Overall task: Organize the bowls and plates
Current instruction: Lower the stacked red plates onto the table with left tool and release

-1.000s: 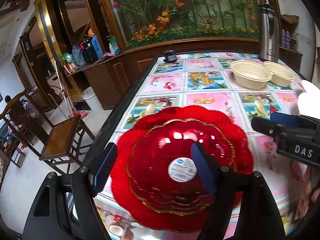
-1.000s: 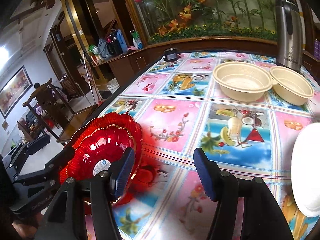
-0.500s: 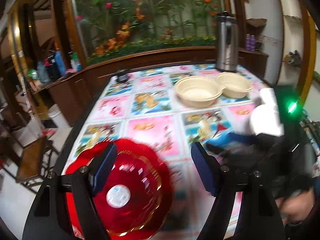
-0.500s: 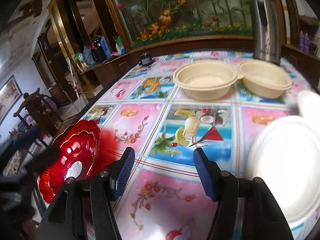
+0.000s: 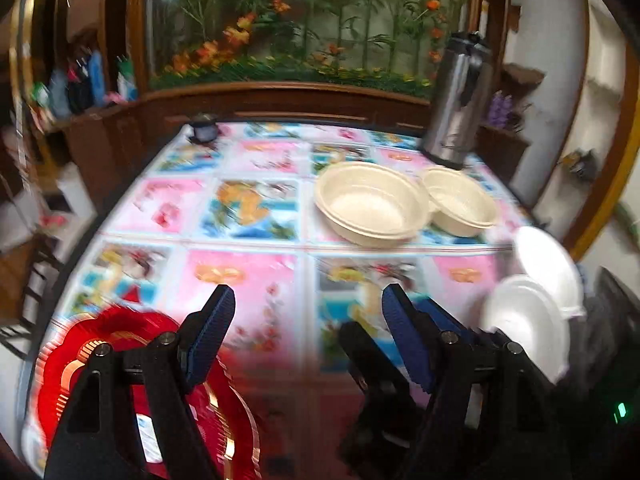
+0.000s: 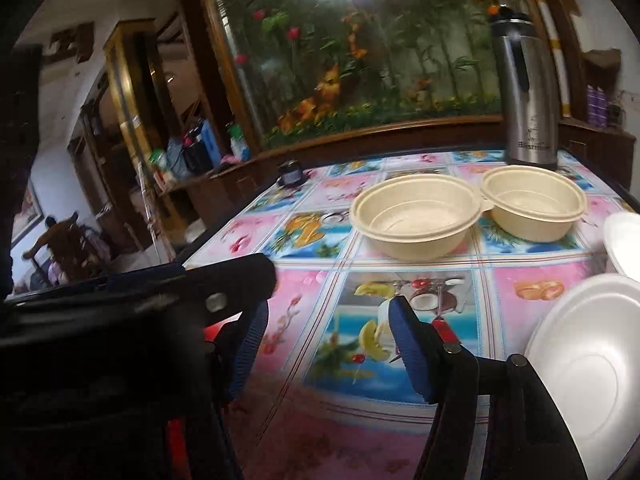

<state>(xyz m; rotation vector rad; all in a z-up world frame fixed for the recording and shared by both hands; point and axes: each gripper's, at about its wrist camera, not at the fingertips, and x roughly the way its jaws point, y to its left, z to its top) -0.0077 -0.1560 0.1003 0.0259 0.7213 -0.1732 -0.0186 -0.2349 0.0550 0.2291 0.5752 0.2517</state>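
Note:
Two stacked red scalloped plates (image 5: 120, 392) lie at the near left of the table, under my open, empty left gripper (image 5: 308, 320). Two cream bowls (image 5: 370, 210) (image 5: 460, 204) stand side by side at the far right; they also show in the right wrist view (image 6: 416, 216) (image 6: 532, 208). Two white foam plates (image 6: 592, 364) (image 6: 624, 240) lie at the near right, beside my open, empty right gripper (image 6: 328, 328). In the left wrist view the white plates (image 5: 528, 328) sit right of the left gripper, with the right gripper's body just behind its right finger.
A steel thermos (image 6: 524, 92) stands at the table's far right corner. A small dark jar (image 6: 292, 174) sits at the far left edge. The table has a pictured pink and blue cloth (image 6: 316, 236). A wooden planter wall runs behind; a chair stands left of the table.
My left gripper has swung right and away from the red plates, which now lie at its lower left. My right gripper has moved right and lower toward the white plates. Both stay open.

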